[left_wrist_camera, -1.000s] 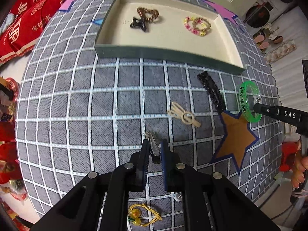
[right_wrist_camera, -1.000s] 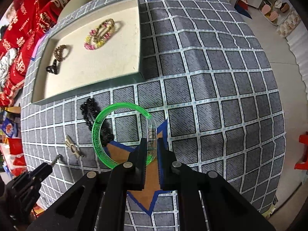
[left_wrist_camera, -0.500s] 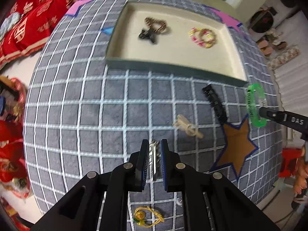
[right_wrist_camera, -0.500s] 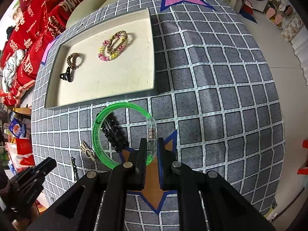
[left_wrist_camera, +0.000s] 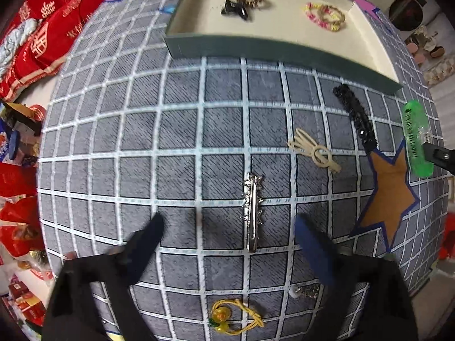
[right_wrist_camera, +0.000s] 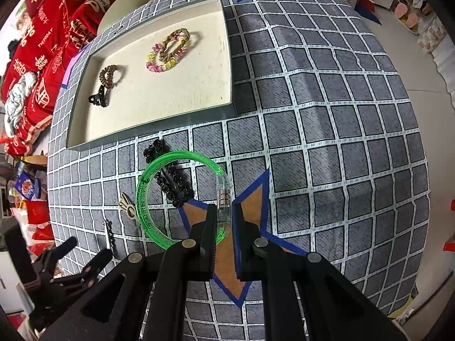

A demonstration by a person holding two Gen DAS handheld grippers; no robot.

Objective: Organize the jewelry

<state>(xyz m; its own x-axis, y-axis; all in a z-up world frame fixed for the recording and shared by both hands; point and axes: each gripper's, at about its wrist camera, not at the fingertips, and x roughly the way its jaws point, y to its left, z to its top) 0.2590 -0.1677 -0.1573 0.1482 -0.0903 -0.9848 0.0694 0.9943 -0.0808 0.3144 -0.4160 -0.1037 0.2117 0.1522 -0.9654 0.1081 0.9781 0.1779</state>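
Below the tray [left_wrist_camera: 284,49], left tool [left_wrist_camera: 229,237], jaws just spread, straddles silver clip [left_wrist_camera: 252,213]; right tool [right_wrist_camera: 223,221] pinches green bangle [right_wrist_camera: 145,199], clasp detail unreadable.

The right gripper [right_wrist_camera: 223,224] clamps its black fingers [right_wrist_camera: 209,227] on the clear clasp section of a translucent green plastic bangle [right_wrist_camera: 182,196], held above the grey grid-patterned table [right_wrist_camera: 341,142]. Seen through the ring, a black beaded hair clip [right_wrist_camera: 167,176] lies near the shallow cream-lined tray [right_wrist_camera: 231,96]. At the lower left edge, the left gripper [right_wrist_camera: 85,251] has just been opening, its fingers spread beside a slim silver hair clip [right_wrist_camera: 109,234].
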